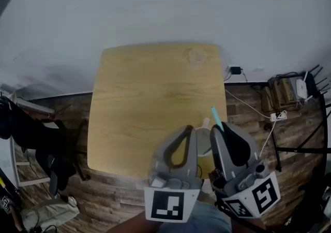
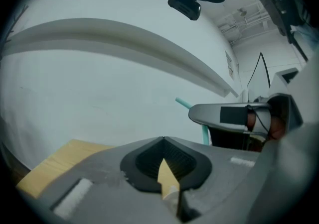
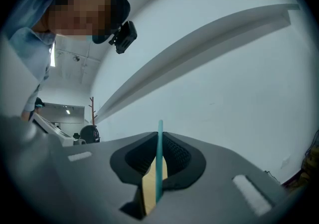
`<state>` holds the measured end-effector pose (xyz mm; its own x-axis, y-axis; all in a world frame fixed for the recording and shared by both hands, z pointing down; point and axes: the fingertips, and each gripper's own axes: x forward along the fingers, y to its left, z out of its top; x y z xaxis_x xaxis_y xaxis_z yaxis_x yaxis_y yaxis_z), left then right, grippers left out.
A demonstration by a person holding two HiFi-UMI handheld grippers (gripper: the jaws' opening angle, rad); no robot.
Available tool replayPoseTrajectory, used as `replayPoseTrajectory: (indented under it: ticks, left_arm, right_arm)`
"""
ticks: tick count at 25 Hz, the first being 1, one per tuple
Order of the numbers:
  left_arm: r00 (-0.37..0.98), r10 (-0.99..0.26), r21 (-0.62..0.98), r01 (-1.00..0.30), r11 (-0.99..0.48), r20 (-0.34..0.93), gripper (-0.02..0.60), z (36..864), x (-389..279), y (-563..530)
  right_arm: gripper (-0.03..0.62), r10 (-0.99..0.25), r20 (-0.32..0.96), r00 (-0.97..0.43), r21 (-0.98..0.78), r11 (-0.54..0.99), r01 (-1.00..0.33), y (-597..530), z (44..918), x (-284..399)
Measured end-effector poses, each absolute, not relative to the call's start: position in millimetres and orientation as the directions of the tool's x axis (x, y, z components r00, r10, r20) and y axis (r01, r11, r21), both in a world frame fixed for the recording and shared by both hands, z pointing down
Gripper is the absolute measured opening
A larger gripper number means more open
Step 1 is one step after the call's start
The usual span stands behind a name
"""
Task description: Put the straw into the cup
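My right gripper (image 1: 217,130) is shut on a teal straw (image 1: 215,117), whose tip sticks up past the jaws. In the right gripper view the straw (image 3: 159,163) runs straight up between the pads of that gripper (image 3: 155,162). My left gripper (image 1: 190,130) sits close beside it at the table's near edge. Its jaws (image 2: 163,161) stand almost together on what looks like the thin wall of a pale clear cup (image 1: 204,147), most of it hidden between the two grippers. The left gripper view also shows the straw (image 2: 182,103) and the right gripper (image 2: 234,114) to its right.
A light wooden table (image 1: 150,97) stands against a white wall, with a faint round mark (image 1: 196,57) near its far right corner. Cables and a power strip (image 1: 277,116) lie on the floor to the right, and a dark chair (image 1: 51,159) to the left.
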<state>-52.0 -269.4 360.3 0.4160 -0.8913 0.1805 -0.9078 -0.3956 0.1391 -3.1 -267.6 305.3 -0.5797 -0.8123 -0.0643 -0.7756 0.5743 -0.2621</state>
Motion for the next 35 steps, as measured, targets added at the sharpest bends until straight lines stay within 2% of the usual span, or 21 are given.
replayPoseTrajectory:
  ticks: [11, 35]
  left_arm:
    - [0.456, -0.837, 0.187, -0.889, -0.417, 0.303, 0.017, 419.8, -42.7, -287.8]
    - [0.489, -0.776, 0.251, -0.872, -0.420, 0.399, 0.017, 476.0, -39.1, -290.4]
  right_arm:
    - [0.035, -0.833, 0.032, -0.552, -0.336, 0.511, -0.791, -291.5, 365.5, 6.1]
    - [0.040, -0.835, 0.145, -0.530, -0.396, 0.442, -0.805, -294.9, 434.1, 5.8]
